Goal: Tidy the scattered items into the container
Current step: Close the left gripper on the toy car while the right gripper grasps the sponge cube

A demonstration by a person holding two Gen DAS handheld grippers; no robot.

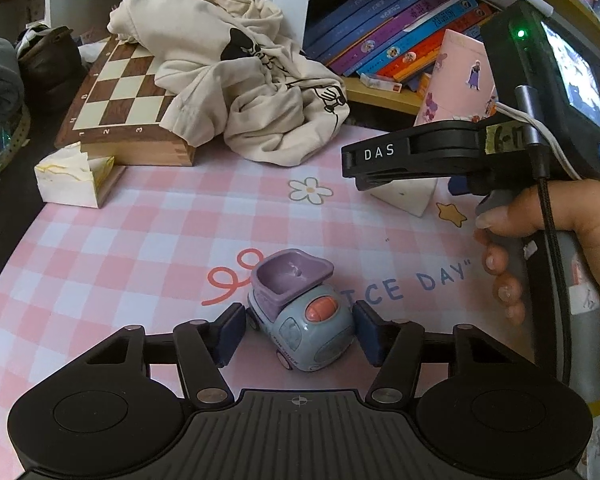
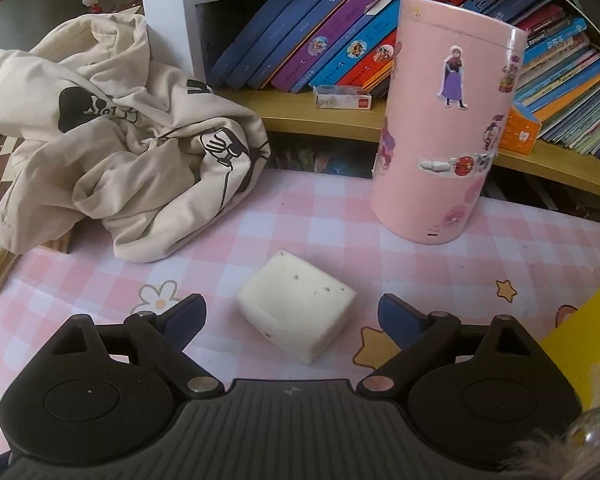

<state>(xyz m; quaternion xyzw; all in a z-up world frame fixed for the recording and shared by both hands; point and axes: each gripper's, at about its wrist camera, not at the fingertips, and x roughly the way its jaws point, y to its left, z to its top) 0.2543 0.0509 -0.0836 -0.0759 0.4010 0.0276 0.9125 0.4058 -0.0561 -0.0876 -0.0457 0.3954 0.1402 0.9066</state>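
Reading "DAS" on the right gripper [image 1: 350, 168], "FUN TRUCK" on the toy truck [image 1: 300, 316].

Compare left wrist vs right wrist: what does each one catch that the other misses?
Left wrist only: the toy truck sitting between the open fingers of the left gripper, the tissue box, and the right gripper seen from the side.

Right wrist only: the white block lying ahead of its open fingers, and a yellow edge at right.

Both: the cream bag, the chessboard, the pink cylinder, the books, the checked mat.
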